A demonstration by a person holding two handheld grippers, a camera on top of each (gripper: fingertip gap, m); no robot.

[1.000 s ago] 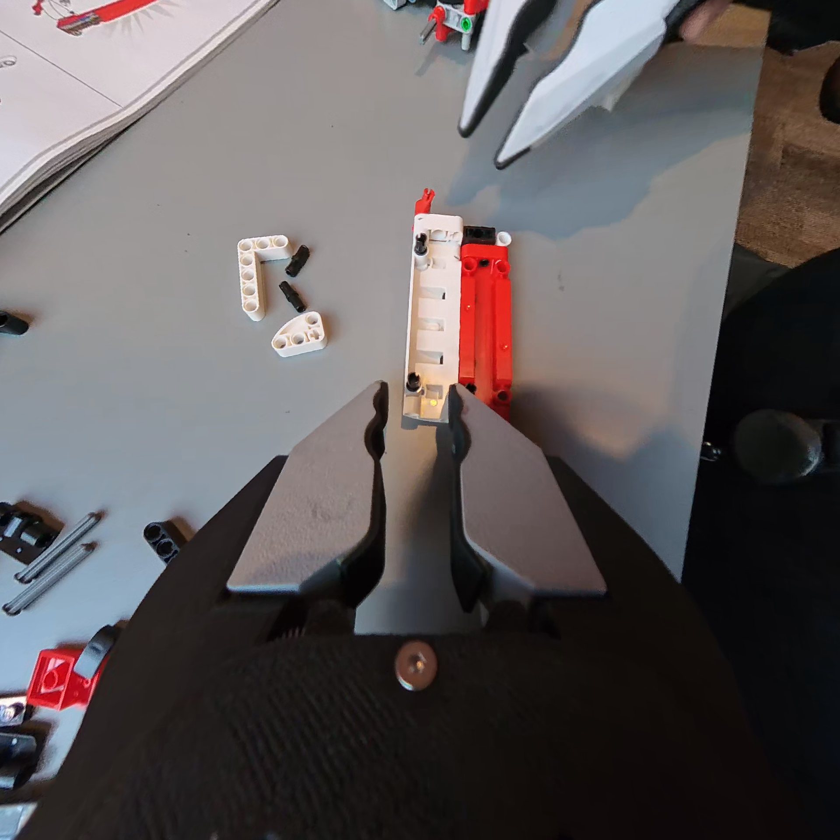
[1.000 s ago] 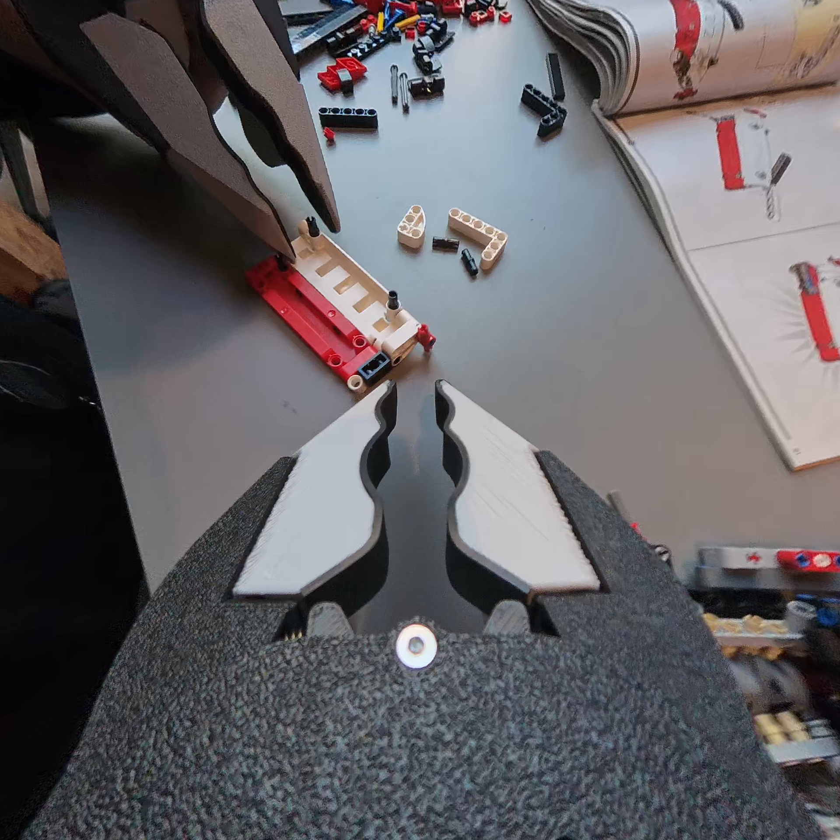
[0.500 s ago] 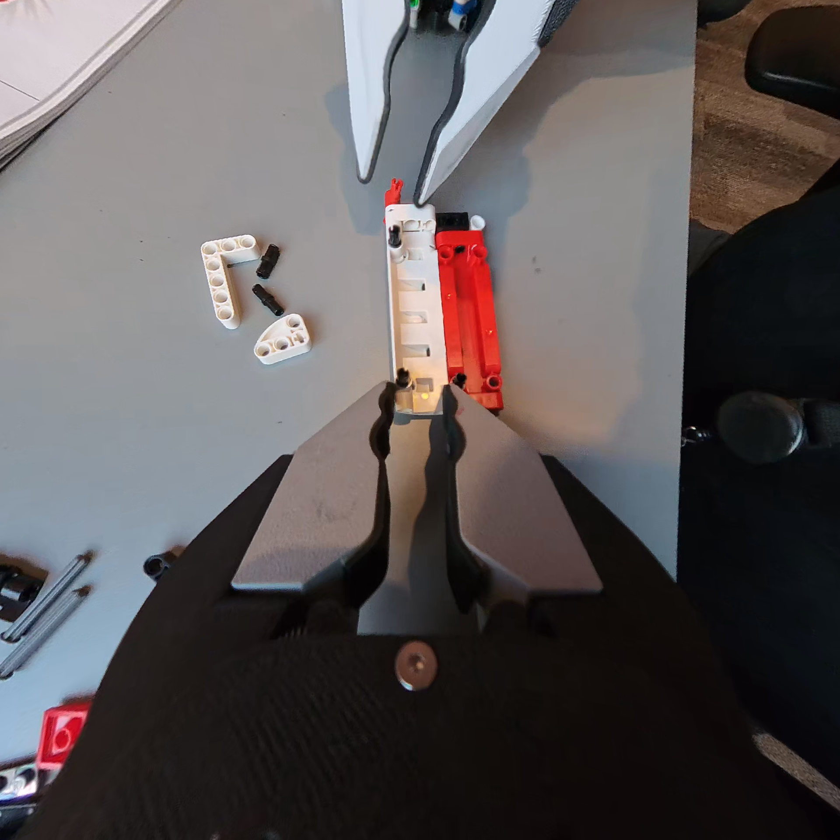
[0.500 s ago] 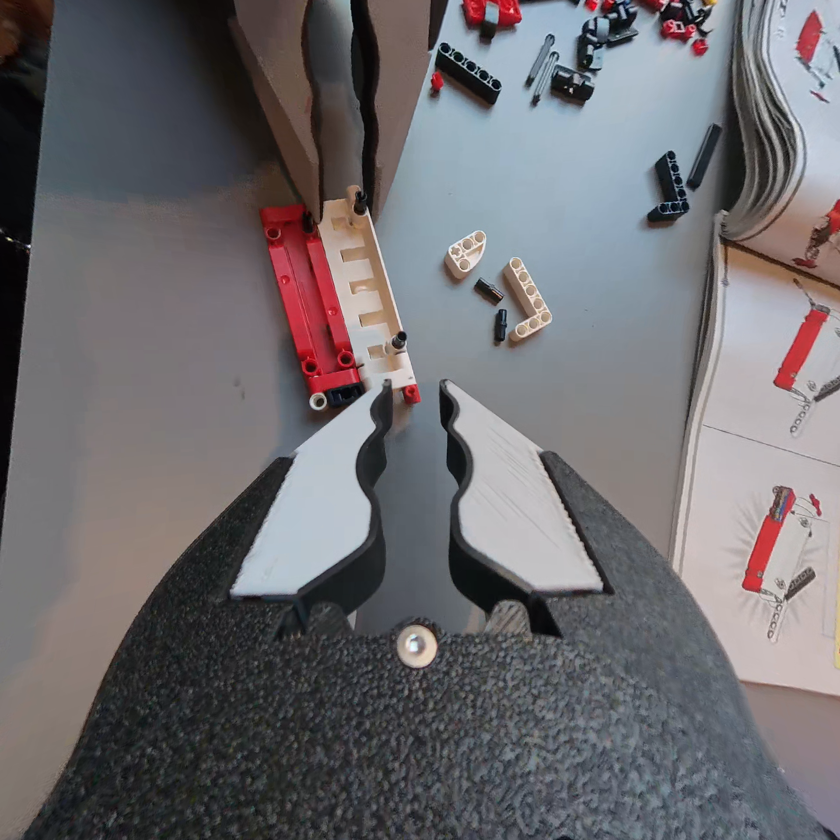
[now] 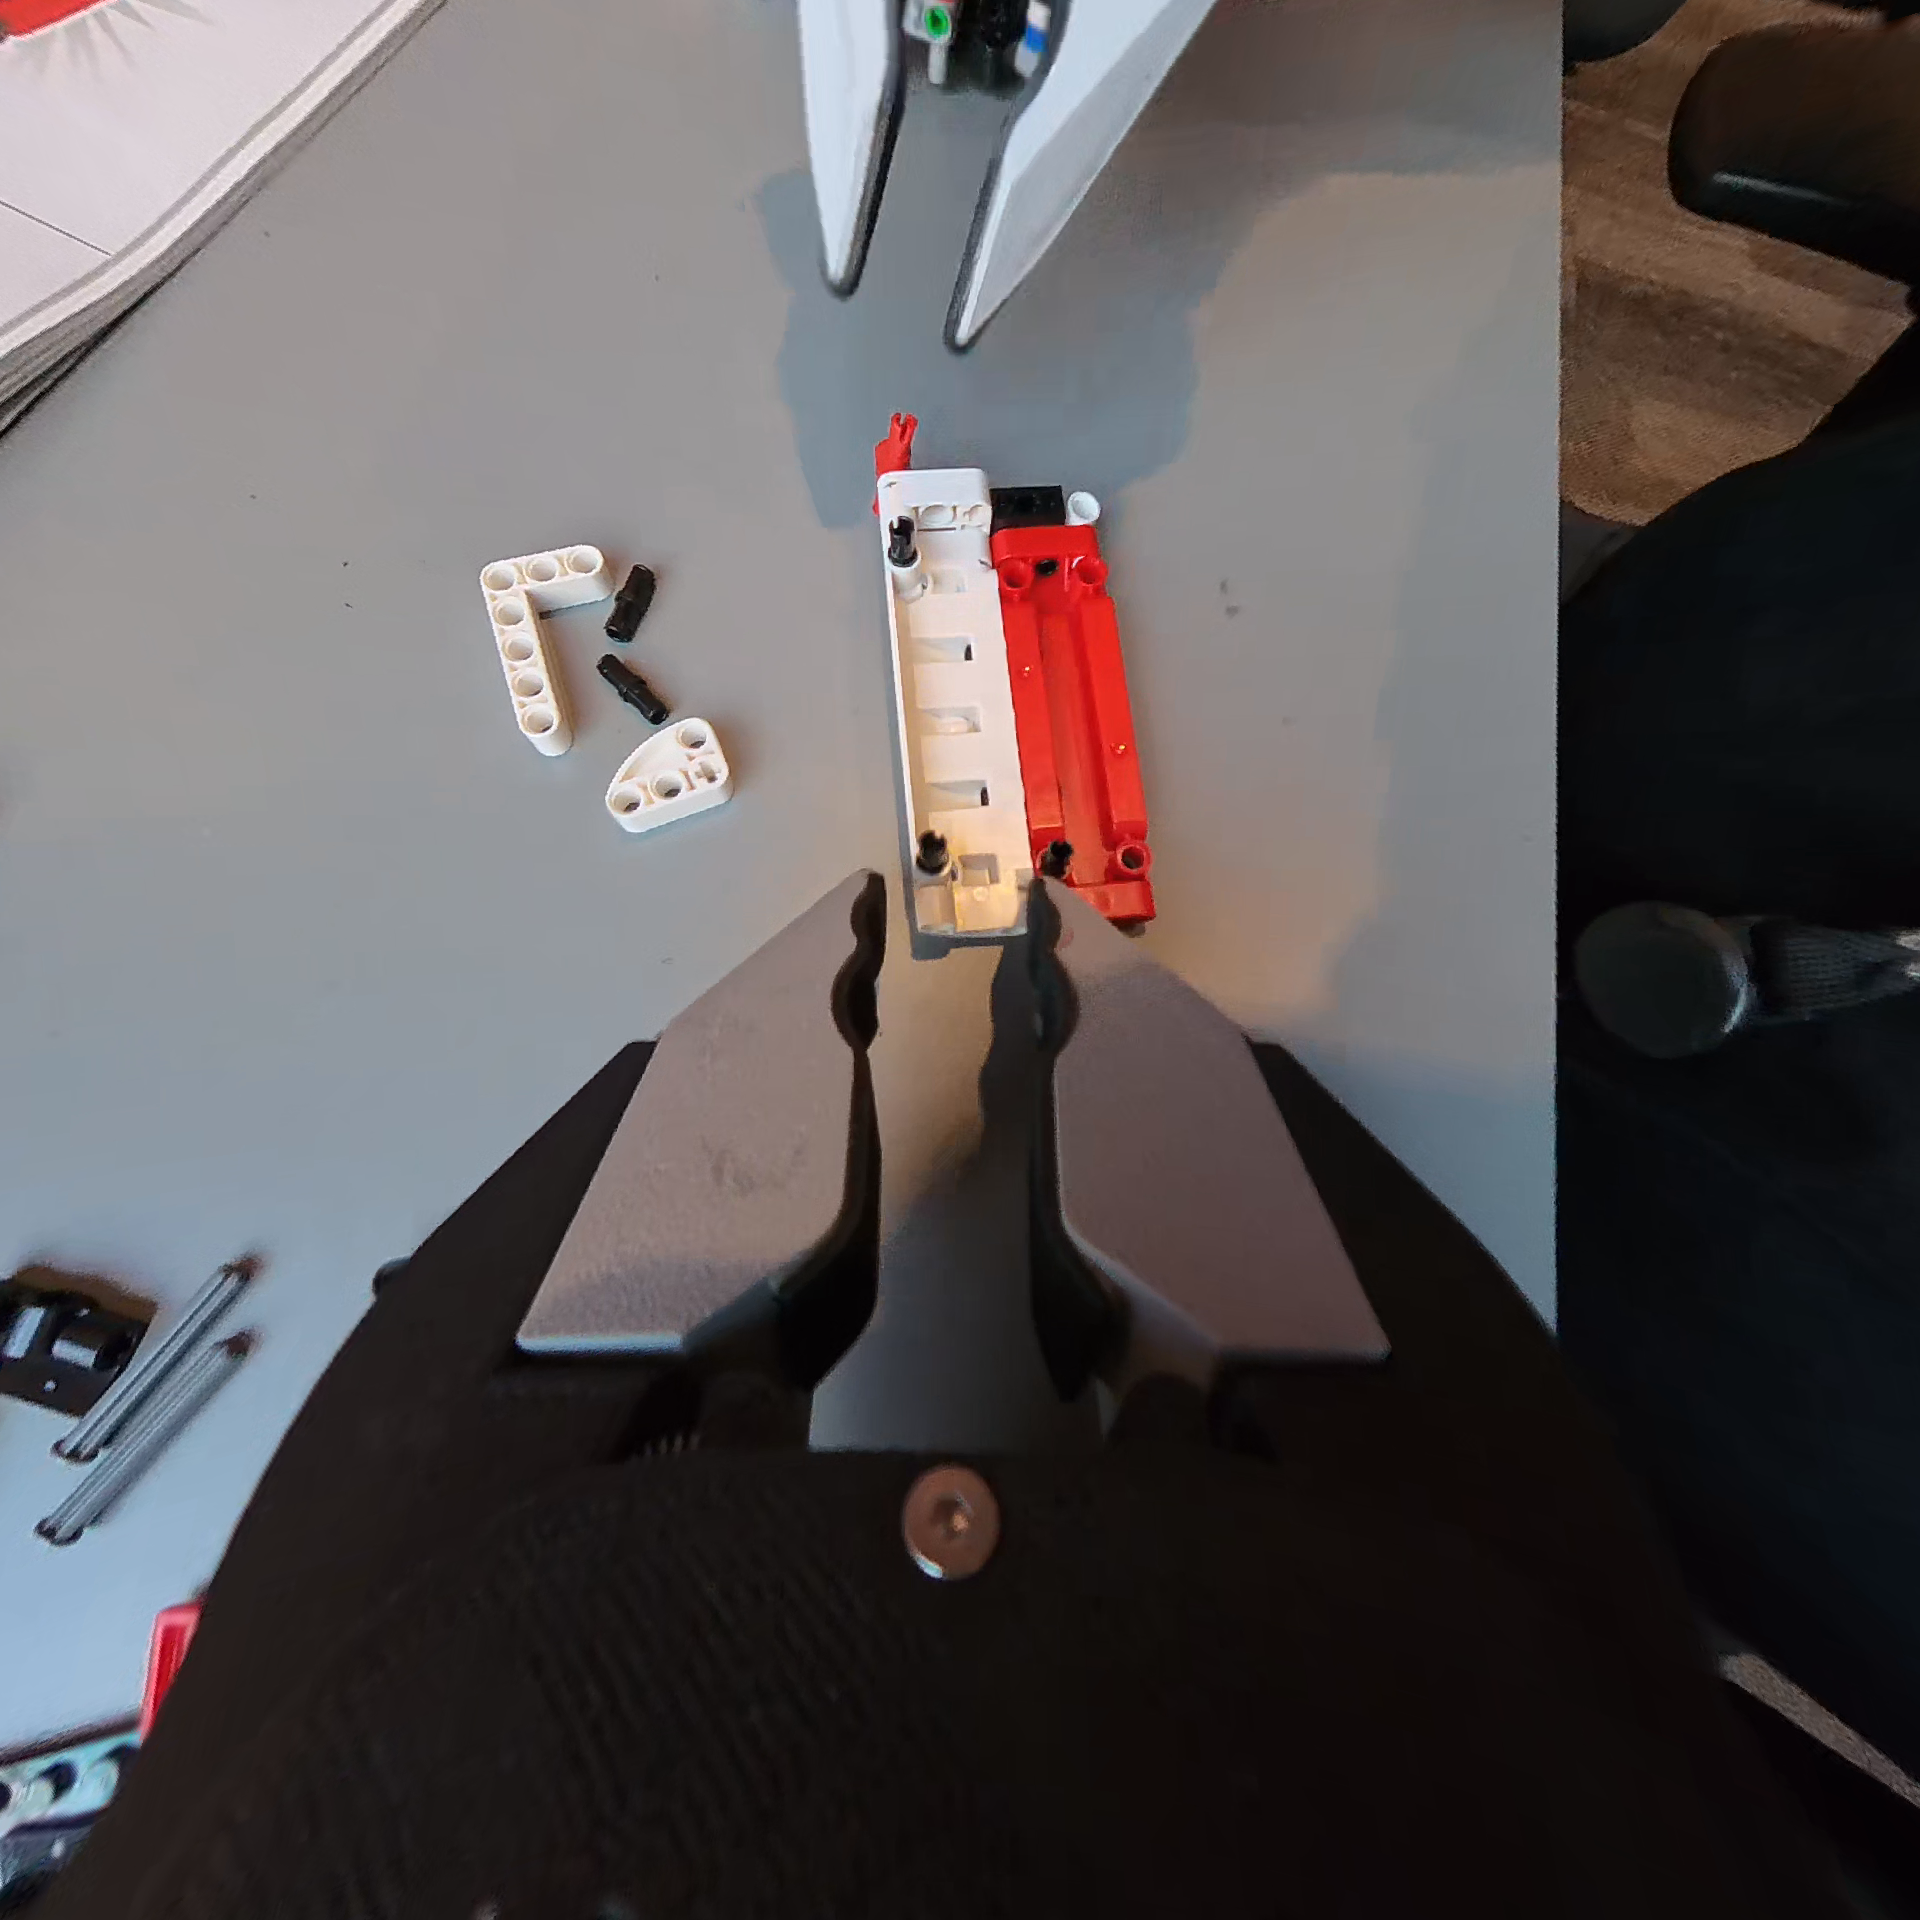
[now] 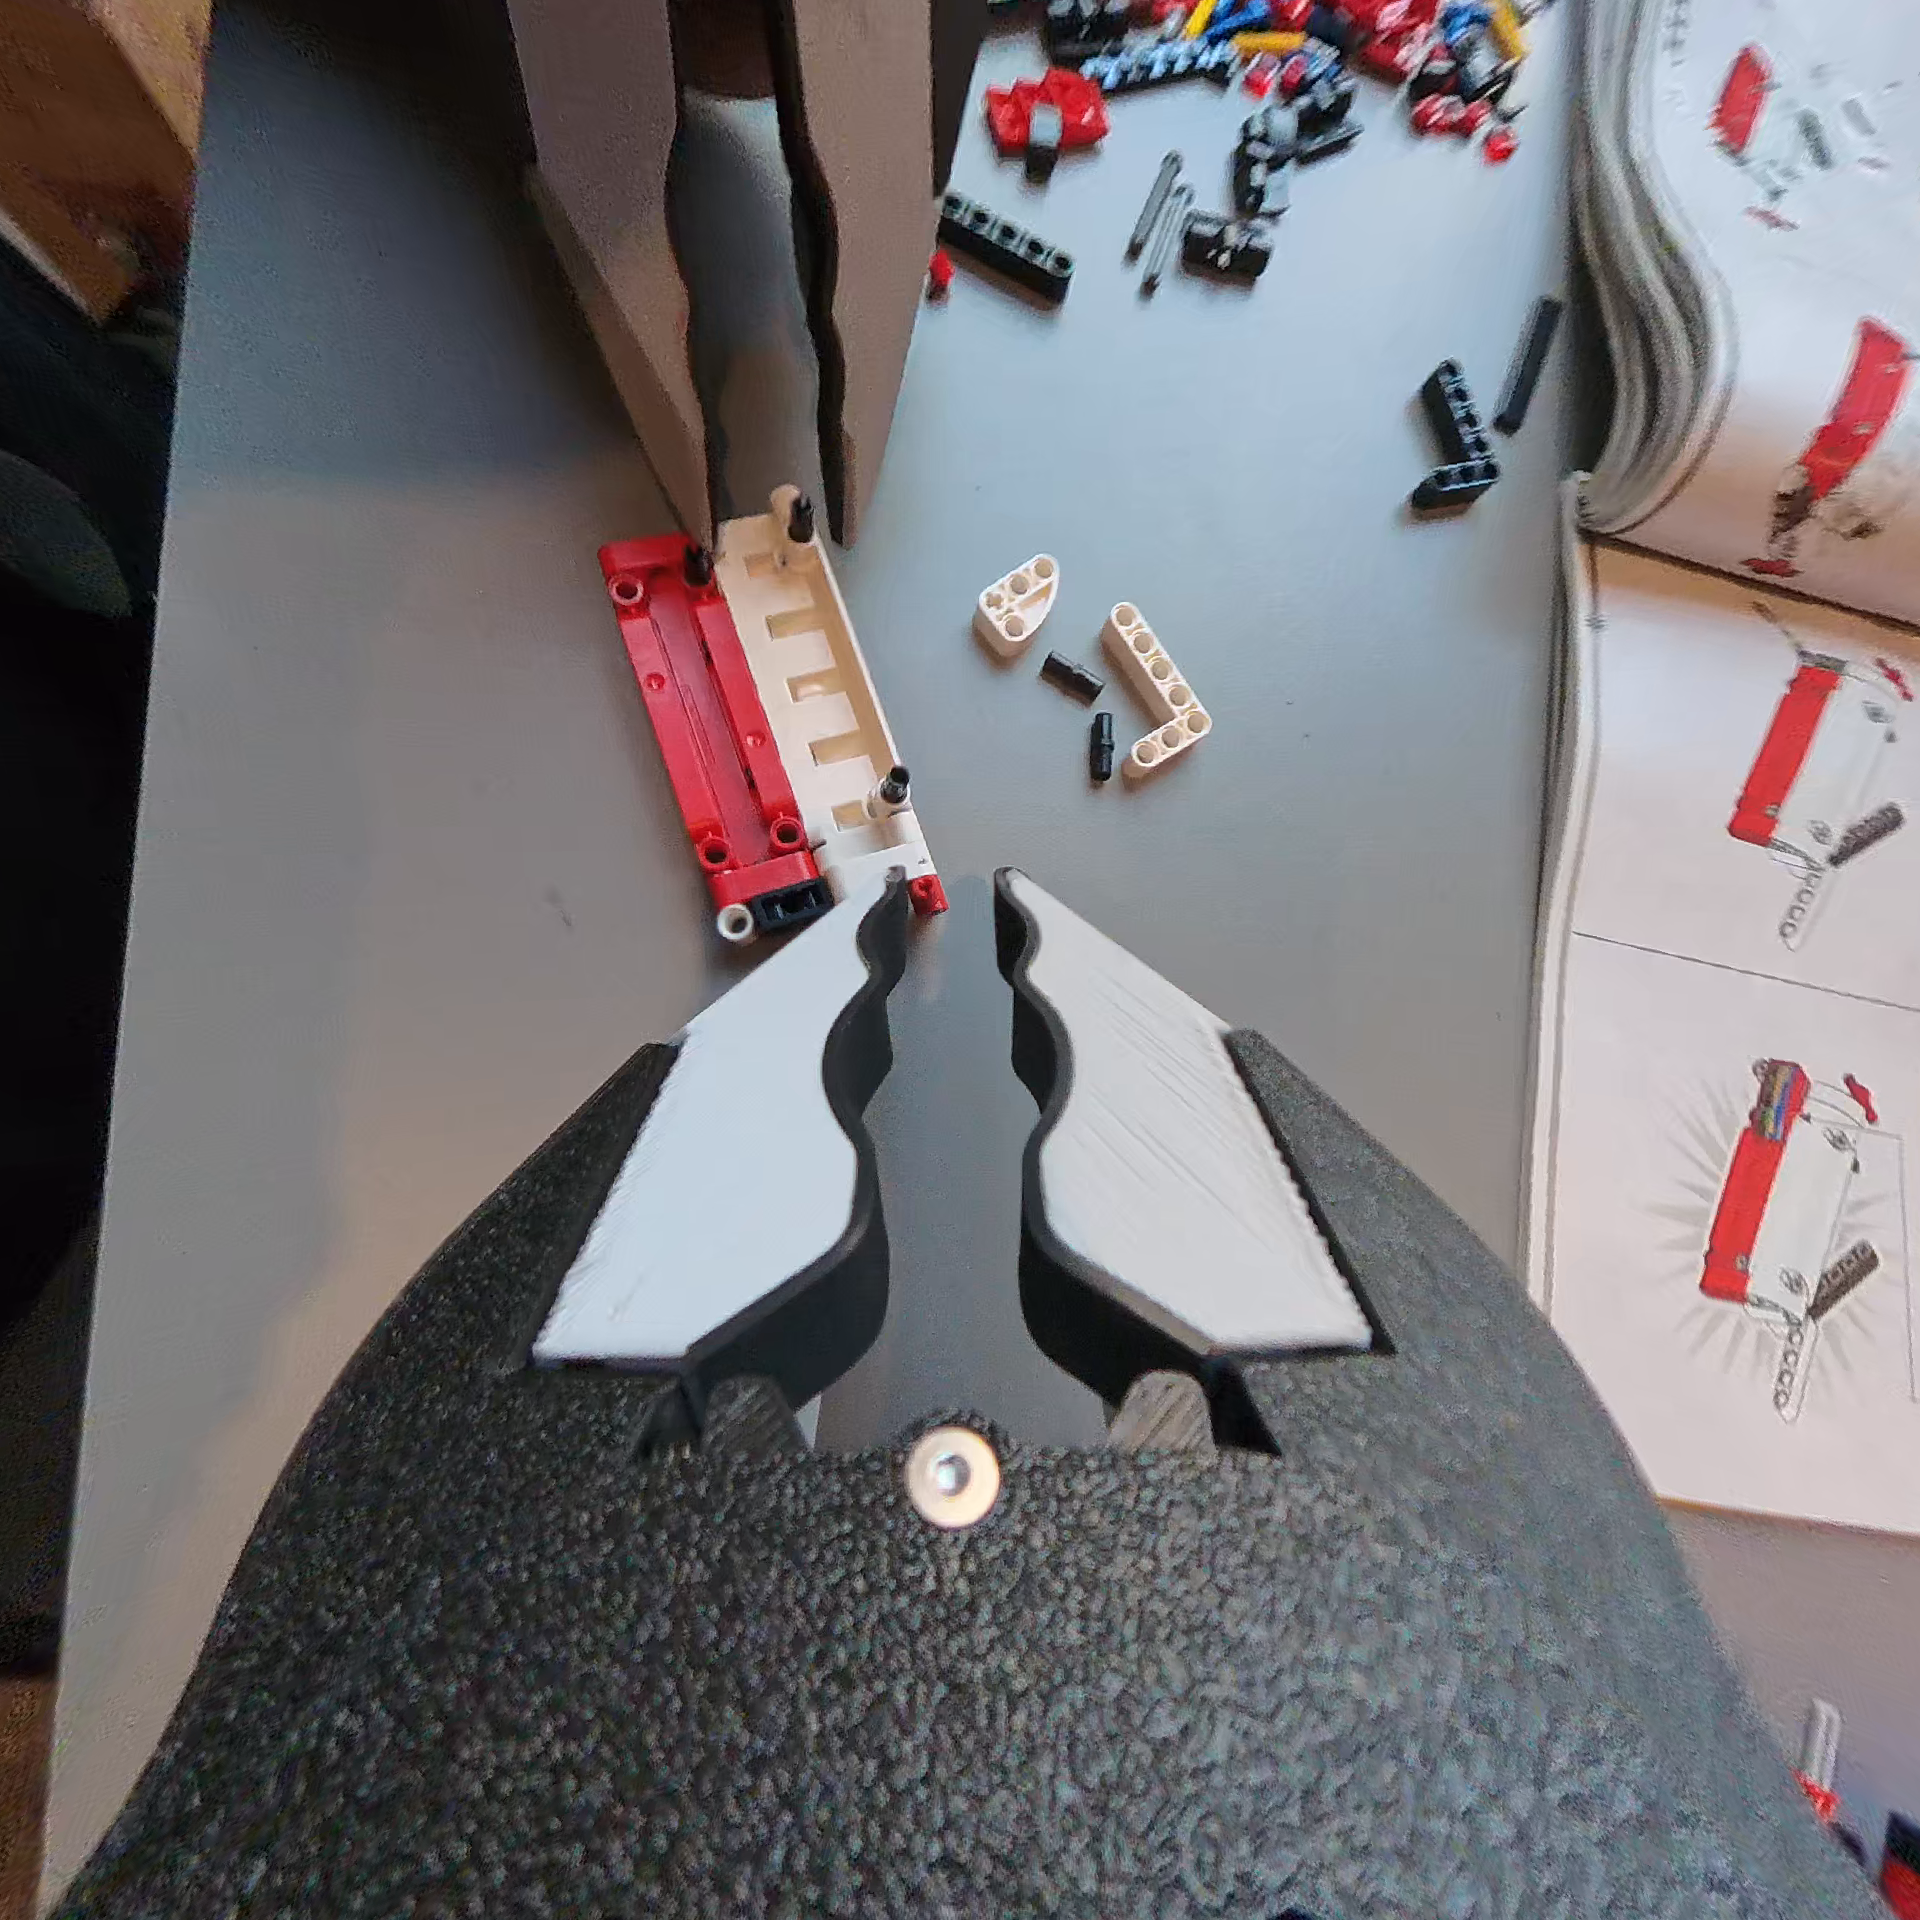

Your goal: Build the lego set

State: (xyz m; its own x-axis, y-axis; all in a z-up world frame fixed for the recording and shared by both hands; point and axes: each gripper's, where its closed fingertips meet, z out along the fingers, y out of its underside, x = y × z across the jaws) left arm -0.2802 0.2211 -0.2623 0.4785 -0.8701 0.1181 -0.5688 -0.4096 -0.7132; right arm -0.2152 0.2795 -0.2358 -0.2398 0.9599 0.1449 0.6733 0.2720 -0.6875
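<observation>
We have the red-and-white panel (image 5: 1013, 696) lying flat on the grey table (image 5: 416, 987), near the edge closest to the chair, hollow side up so its holes and black pins are open to us. We keep the left gripper (image 5: 954, 896) at the panel's near end, jaws apart, with the white half's end between the tips; whether the tips touch the plastic cannot be told. We judge this placing serves to steady the panel or to ready a clamp on it.

The right gripper (image 6: 943, 883) sits at the opposite end, jaws apart and empty, its left fingertip (image 6: 888, 894) just beside the small red pin (image 6: 928, 894) at the corner. The next pieces are staged close by on the instruction side: the white L-shaped beam (image 5: 532, 639), the small white curved plate (image 5: 673, 774) and two black pins (image 5: 631, 644), all untouched. The open instruction booklet (image 6: 1745, 935) lies within sight of the right wrist view.

Compared with half a second ago, the right gripper has drawn back from the panel's far end and now stands clear of it in the left wrist view. The left gripper's gap is slightly wider, and the panel has stayed put
</observation>
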